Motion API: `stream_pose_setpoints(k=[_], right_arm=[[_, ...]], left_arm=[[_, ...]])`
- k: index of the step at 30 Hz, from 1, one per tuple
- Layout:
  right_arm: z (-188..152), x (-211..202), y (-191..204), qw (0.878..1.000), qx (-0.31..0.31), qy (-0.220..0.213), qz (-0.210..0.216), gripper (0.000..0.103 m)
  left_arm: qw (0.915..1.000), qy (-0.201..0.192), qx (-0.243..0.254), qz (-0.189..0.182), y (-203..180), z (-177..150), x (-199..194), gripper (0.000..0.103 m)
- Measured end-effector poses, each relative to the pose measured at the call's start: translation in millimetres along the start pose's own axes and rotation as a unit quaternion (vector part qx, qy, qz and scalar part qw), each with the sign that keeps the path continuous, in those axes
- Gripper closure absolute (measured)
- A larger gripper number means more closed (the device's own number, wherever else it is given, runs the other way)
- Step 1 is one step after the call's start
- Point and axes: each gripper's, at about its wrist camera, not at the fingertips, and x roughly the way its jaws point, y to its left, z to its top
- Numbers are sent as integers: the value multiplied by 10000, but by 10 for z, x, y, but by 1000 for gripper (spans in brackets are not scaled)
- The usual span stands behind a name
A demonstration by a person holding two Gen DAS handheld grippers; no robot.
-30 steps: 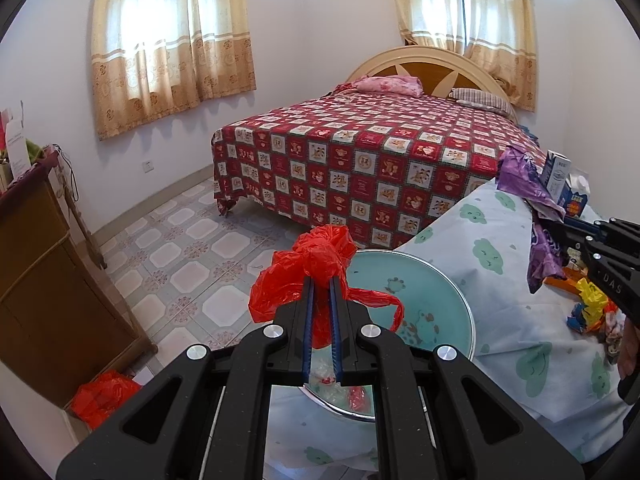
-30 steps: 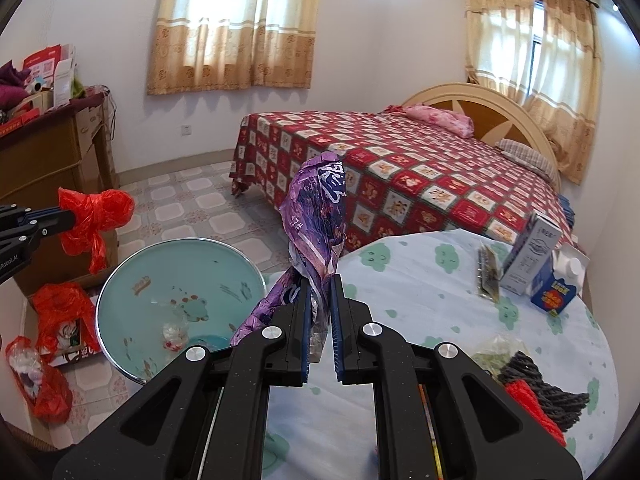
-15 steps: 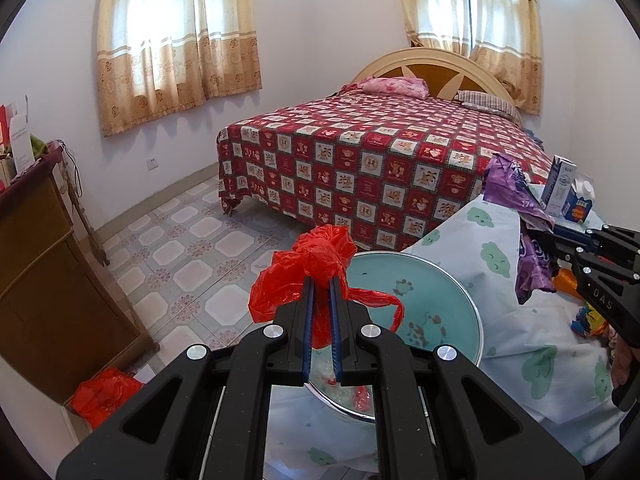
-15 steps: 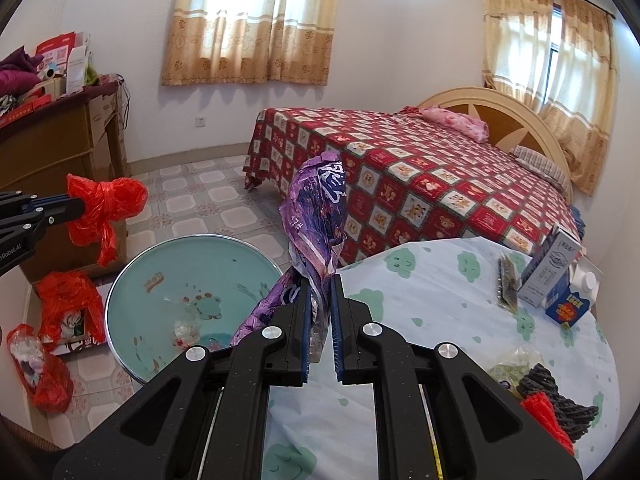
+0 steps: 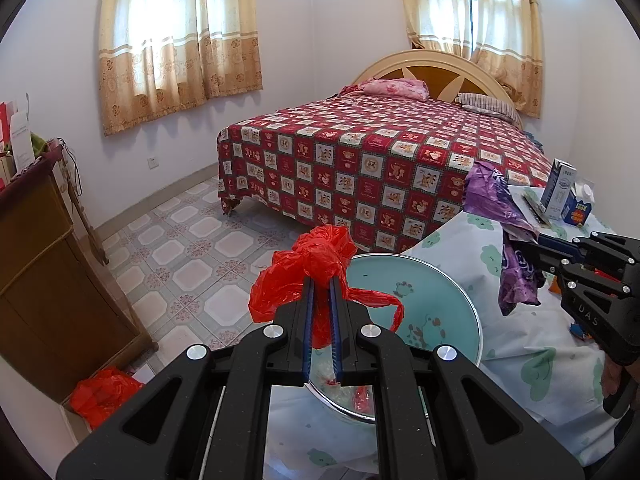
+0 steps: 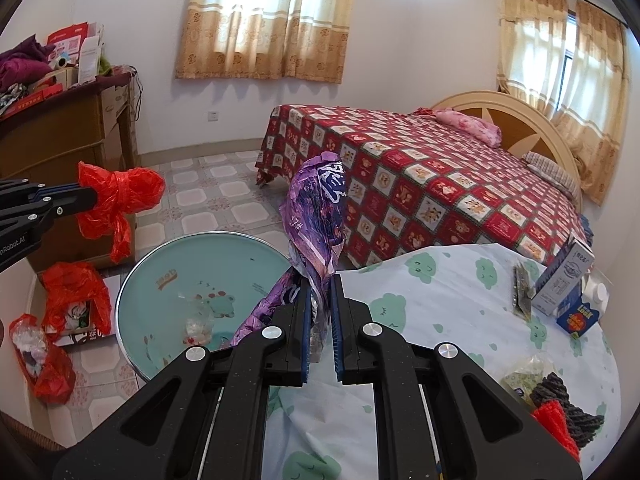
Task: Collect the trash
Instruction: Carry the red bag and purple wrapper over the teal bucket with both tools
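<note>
A crumpled red plastic bag (image 5: pixel 316 264) sits at the centre of the left wrist frame, pinched in the narrow jaws of the left gripper (image 5: pixel 320 280), held in the air over a round teal glass table (image 5: pixel 440 300). In the right wrist frame, a purple wrapper (image 6: pixel 316 216) stands up at centre, clamped in the jaws of the right gripper (image 6: pixel 320 284) above a cloud-print tablecloth (image 6: pixel 440 300). At lower left of that frame, more red bags (image 6: pixel 72 292) lie on the tiled floor (image 6: pixel 240 188). A milk carton (image 6: pixel 564 280) stands at right, the bed (image 6: pixel 440 184) beyond.
</note>
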Motion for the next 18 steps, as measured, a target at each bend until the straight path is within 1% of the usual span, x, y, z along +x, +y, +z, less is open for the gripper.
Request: stream_pose_setpoints(k=[18], right_arm=[[10,20,69,9999,-97,19,88,93]], left_arm=[[10000,43,35,-63,-84,-35,28,96]])
